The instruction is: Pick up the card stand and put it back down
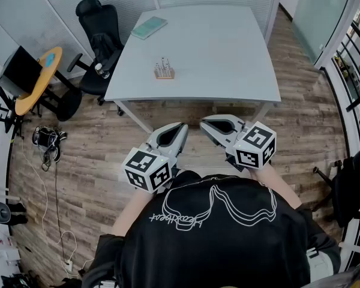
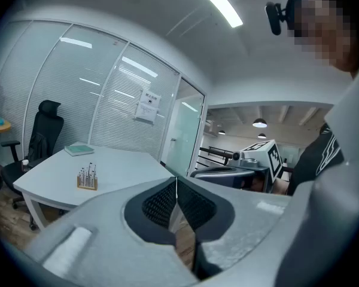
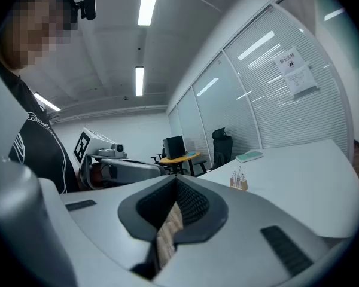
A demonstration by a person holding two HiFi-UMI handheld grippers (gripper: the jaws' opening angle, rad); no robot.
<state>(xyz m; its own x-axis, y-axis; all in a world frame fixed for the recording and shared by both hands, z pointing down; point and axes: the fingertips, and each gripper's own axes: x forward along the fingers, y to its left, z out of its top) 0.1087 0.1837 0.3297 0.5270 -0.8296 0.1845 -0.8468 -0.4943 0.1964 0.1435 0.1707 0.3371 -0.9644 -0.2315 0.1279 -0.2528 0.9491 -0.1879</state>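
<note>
Head view: left gripper point(image 1: 181, 127) and right gripper point(image 1: 203, 123) pressed together, empty, well short of the card stand point(image 1: 164, 71); reach in unopened and you may topple it.

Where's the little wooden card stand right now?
In the head view the card stand sits on the white table, toward its left front, nearer the person than the green book.

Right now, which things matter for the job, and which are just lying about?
Job: card stand, white table, left gripper, right gripper (both shut, empty).
Lying about: teal book, black office chair, yellow round table, floor cables.
</note>
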